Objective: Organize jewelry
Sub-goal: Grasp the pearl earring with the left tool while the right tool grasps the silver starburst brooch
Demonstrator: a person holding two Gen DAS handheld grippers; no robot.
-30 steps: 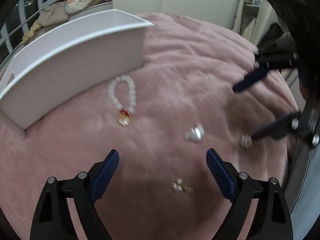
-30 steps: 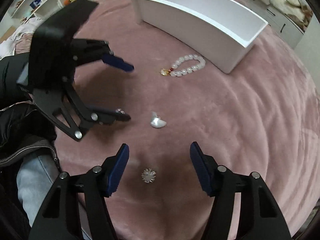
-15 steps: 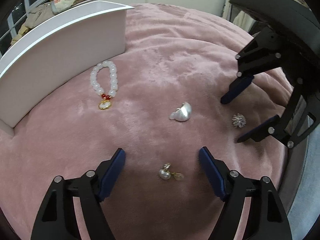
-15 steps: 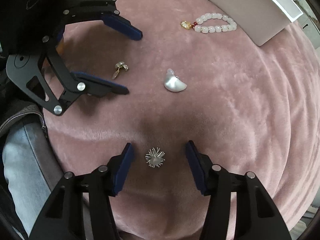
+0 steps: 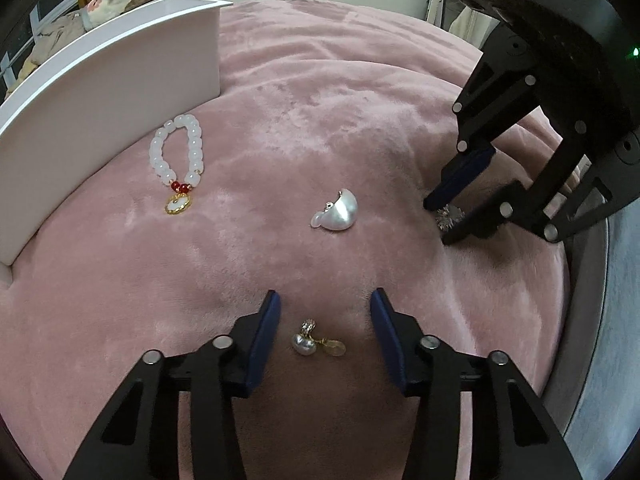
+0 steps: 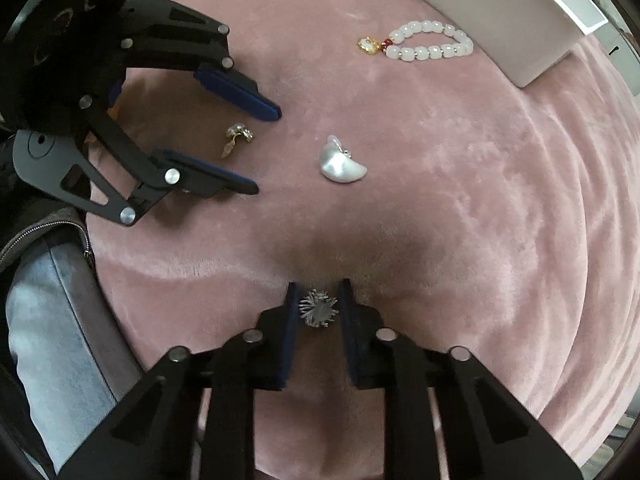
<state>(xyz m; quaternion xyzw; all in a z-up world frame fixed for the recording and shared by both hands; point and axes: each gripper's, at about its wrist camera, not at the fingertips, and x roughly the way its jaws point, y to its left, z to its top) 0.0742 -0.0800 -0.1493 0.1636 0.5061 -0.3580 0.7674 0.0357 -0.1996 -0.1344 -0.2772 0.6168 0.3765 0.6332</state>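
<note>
On a pink plush cloth lie several pieces of jewelry. My right gripper (image 6: 318,300) is nearly closed around a spiky silver brooch (image 6: 319,309), its pads touching it on the cloth; it also shows in the left wrist view (image 5: 450,216). My left gripper (image 5: 324,320) is open, its fingers either side of a small pearl and gold earring (image 5: 316,340), also seen in the right wrist view (image 6: 238,136). A silver-white shell-shaped pendant (image 5: 336,212) lies in the middle. A white bead bracelet with a gold charm (image 5: 178,160) lies near a white box (image 5: 100,80).
The white box (image 6: 520,12) stands at the far edge of the cloth. Beyond it are clothes and white cabinets. A person's jeans leg (image 6: 52,320) is at the cloth's near side.
My right gripper has lowered and narrowed around the spiky brooch. My left gripper has moved down and forward and narrowed around the pearl earring.
</note>
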